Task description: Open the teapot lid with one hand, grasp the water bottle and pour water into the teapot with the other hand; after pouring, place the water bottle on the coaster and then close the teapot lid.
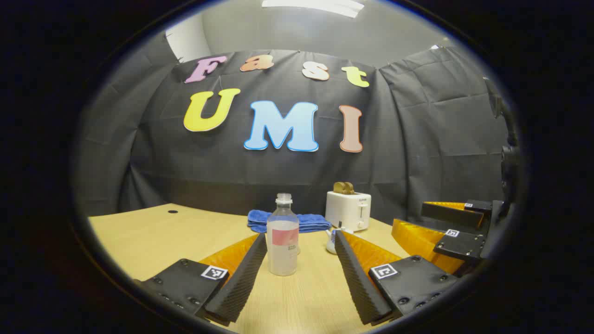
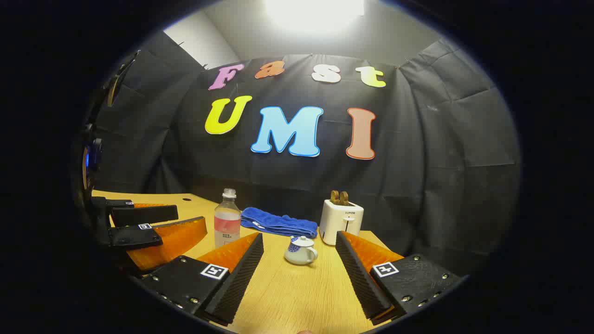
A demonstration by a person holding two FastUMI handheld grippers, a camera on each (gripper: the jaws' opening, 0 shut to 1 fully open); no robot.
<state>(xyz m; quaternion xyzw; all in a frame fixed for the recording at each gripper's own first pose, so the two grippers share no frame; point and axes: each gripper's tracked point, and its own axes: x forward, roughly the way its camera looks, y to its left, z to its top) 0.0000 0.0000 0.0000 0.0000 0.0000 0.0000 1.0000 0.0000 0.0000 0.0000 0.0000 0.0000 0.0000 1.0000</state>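
Left gripper view had the left gripper (image 1: pixel 300 260) spread wide around the bottle (image 1: pixel 282 236), lined up for grasping, while the right gripper (image 2: pixel 300 257), also spread, faced the lidded teapot (image 2: pixel 300 250).

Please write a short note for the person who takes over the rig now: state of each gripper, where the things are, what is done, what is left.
Left gripper: open, empty, aimed at the bottle, which stands uncapped on the table, ahead of the fingers.
Right gripper: open, empty, aimed at the teapot, not yet touching it.
Teapot: on the table, lid on, right of the bottle.
Coaster: I cannot make it out.
Behind: blue towel, toaster.
Done: nothing yet.
Left: lift lid, pour, set bottle on coaster, close lid.
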